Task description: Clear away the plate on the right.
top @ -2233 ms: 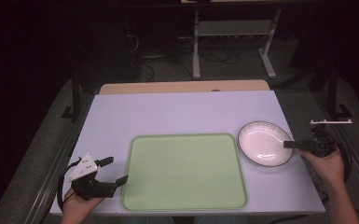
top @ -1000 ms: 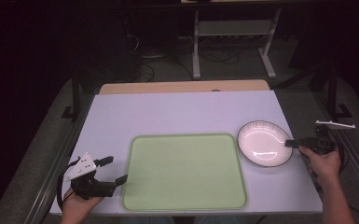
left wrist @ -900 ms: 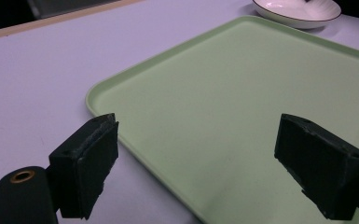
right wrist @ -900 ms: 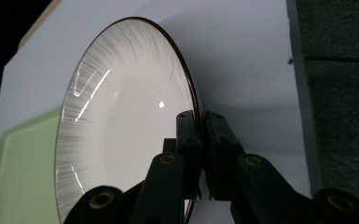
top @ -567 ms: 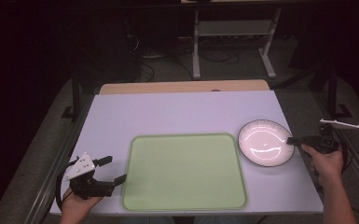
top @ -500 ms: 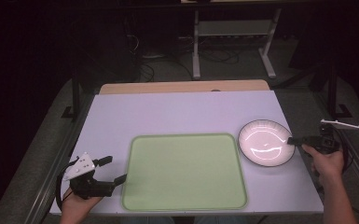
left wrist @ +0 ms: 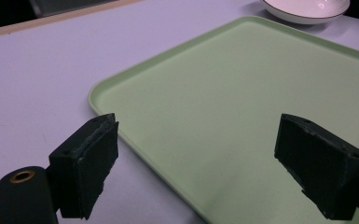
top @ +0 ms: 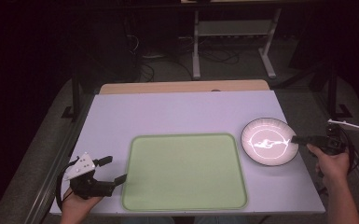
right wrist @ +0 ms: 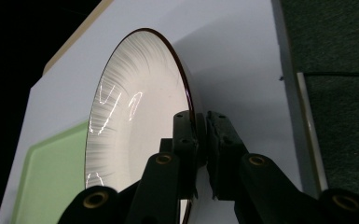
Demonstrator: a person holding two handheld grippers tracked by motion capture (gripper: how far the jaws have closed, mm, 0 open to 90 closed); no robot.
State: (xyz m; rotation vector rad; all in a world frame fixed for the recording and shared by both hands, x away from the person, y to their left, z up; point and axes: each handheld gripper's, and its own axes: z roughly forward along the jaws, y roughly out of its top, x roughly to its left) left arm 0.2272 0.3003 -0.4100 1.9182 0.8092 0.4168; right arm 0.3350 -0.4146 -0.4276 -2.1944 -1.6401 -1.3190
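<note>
A white plate (top: 266,133) with a dark rim rests on the right side of the table. My right gripper (top: 294,138) is shut on its right rim. In the right gripper view the two jaws (right wrist: 201,125) pinch the plate (right wrist: 135,116) edge, one pad inside and one outside. A pale green tray (top: 184,172) lies in the front middle, empty. My left gripper (top: 115,169) stands open just off the tray's front left corner. In the left gripper view its jaws (left wrist: 193,168) straddle the edge of the tray (left wrist: 242,93), touching nothing, with the plate (left wrist: 307,7) far beyond.
The pale lilac table top (top: 177,112) has a wooden strip (top: 182,87) along its far edge. The table's right edge runs close to my right hand (top: 331,163). A metal stand (top: 233,32) and cables sit on the dark floor behind.
The glare inside the plate has turned from an even glow into a bright streak, and the right hand with the plate has shifted slightly to the right. The left gripper has kept still.
</note>
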